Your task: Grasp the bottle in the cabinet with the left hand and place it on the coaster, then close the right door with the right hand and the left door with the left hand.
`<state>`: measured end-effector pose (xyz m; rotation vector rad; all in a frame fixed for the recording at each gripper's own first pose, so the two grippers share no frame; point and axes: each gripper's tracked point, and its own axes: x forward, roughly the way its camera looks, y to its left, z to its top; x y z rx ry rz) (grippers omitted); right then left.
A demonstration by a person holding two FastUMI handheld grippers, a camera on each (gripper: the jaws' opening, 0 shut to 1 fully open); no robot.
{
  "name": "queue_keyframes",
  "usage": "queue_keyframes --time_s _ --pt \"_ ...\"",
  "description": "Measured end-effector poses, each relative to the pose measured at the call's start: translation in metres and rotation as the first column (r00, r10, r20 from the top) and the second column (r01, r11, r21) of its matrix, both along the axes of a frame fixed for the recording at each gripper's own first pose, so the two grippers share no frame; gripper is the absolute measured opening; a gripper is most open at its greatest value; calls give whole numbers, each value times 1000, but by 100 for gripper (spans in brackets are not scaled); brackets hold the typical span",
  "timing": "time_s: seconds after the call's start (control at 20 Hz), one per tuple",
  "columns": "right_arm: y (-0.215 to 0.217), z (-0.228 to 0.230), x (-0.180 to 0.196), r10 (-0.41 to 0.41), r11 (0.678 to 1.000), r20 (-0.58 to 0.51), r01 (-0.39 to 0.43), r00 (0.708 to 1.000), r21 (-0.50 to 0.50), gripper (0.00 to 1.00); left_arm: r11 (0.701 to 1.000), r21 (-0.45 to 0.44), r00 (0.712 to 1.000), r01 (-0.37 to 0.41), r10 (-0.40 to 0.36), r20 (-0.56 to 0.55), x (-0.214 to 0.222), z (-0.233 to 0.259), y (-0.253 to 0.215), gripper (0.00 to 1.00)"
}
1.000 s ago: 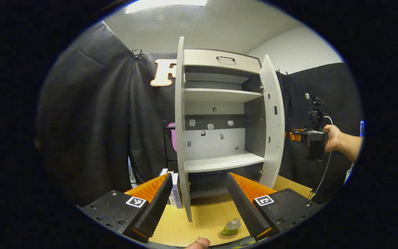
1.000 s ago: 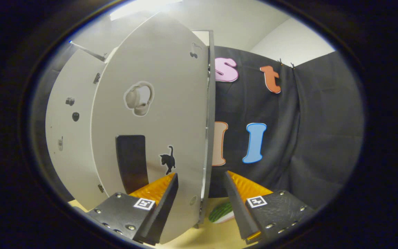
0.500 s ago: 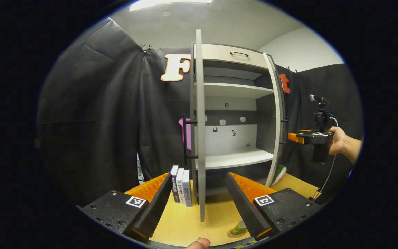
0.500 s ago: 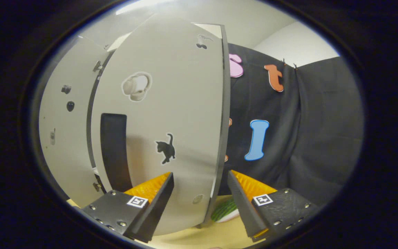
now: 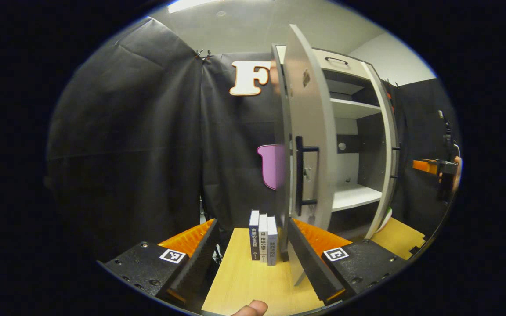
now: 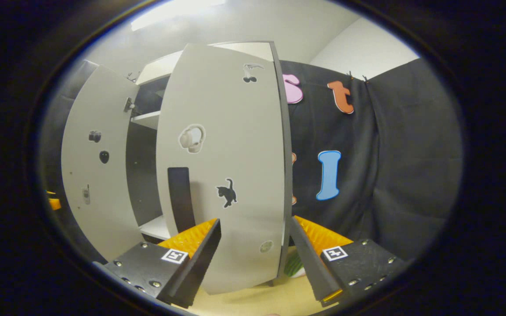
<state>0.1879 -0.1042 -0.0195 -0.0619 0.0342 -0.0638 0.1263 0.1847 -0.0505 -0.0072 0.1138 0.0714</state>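
So my left gripper [image 5: 251, 259] is spread, empty, just before the pale grey left cabinet door [image 5: 308, 131] with its black bar handle [image 5: 300, 175]. My right gripper [image 6: 255, 259] is also spread, its fingers flanking the grey right door [image 6: 226, 166]. I cannot see the bottle.

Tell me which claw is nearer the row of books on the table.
Left. The left claw sits right before the books, which stand between its fingers' line of sight; the right claw is far off beyond the cabinet.
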Motion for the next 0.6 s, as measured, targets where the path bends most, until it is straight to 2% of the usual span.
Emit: queue_keyframes --time_s 0.1,0.2,0.25,0.35,0.4,0.45,0.6 --pt "-5 2 -26 -8 1000 -4 8 1000 -19 95 1000 9 1000 -5 5 17 17 5 11 100" --pt "-13 3 -53 -24 999 -6 23 1000 -37 95 1000 12 1000 6 -7 13 30 1 16 98" --pt "-18 5 -66 -33 998 -3 33 999 -47 95 1000 -1 1000 6 -6 7 37 -2 17 100" --pt "-30 5 -94 -58 997 1 57 998 -59 99 999 -38 1000 7 -7 1 51 -4 13 98" --pt "-38 1 -107 -90 995 -10 90 996 -43 99 999 -44 1000 8 -8 -2 59 -4 9 98" --pt "-46 -2 -121 -124 992 -19 124 992 -17 93 999 -40 1000 5 -5 -3 66 -2 7 98" --pt "-40 -1 -158 -122 991 -32 124 992 48 96 998 -45 998 53 -52 29 84 17 -21 97"
